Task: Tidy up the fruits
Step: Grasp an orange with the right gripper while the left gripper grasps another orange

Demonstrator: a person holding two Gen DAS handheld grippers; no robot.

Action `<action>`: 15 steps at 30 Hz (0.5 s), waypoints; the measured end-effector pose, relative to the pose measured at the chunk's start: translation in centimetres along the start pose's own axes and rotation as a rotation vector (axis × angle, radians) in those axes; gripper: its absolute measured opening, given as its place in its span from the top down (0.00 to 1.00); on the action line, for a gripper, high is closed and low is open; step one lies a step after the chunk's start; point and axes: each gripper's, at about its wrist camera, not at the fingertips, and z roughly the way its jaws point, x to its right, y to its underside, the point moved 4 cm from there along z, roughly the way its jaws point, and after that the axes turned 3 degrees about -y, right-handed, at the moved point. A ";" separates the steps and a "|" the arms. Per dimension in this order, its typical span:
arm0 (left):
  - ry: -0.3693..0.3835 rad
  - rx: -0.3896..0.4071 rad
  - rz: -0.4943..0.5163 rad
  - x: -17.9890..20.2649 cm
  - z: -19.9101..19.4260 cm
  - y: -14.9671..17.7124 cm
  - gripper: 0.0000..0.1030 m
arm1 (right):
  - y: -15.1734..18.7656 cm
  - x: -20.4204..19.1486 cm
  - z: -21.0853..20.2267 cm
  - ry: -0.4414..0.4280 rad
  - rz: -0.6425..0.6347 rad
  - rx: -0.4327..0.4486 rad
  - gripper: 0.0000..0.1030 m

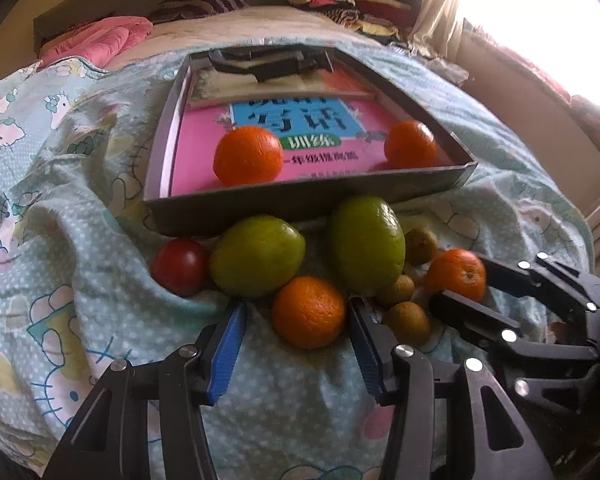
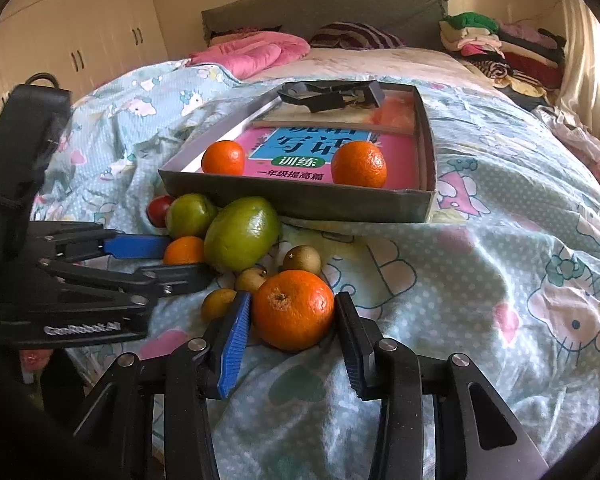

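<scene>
Right gripper: my right gripper [image 2: 294,314] straddled a mandarin [image 2: 293,309], jaws close on both flanks but not plainly pressing; I could not tell whether they gripped it yet.
Left gripper: my left gripper [image 1: 298,312] was spread wide around an orange [image 1: 308,312], with a gap on each side, so it held nothing.
Pile: both fruits lay on the bedspread [image 2: 480,280] just before the box's near wall, among two green fruits [image 1: 366,242], a red one [image 1: 180,266] and small brown ones [image 1: 406,320].
Box: the box [image 1: 300,200] already held two oranges [image 1: 247,156] in its near corners, resting on a pink book [image 1: 320,152].
Risk, crowding: my two grippers worked almost side by side; lifting together, the fingers could have knocked each other.
Risk, neighbours: a brown fruit touched my right gripper's left finger and another my left gripper's right finger; closing could have nudged them off down the folds.
Risk, soft ground: the bedspread was creased and sagging, so I judged a loosened fruit would roll.
Risk, box: it sat tilted on the bedding; a fruit dropped onto the slick book cover might have run along it and bumped the oranges there.
Risk, grip: round peel between flat pads could have slipped if I clamped off-centre.
</scene>
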 end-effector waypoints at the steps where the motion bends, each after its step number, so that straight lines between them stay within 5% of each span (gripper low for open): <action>1: -0.004 -0.004 -0.001 0.0 0.2 0.0 0.50 | 0.0 0.0 0.0 0.002 -0.001 0.002 0.58; 4: -0.003 0.002 0.000 0.0 0.3 0.1 0.52 | -0.1 -0.2 -0.3 0.007 -0.008 0.006 0.58; 6: 0.024 0.002 0.001 0.0 0.1 0.2 0.64 | -0.2 -0.3 -0.5 0.004 -0.005 0.012 0.58; 15: 0.083 0.001 -0.044 -1.0 -1.1 0.5 0.65 | -0.5 -0.3 -1.5 -0.008 0.016 0.035 0.58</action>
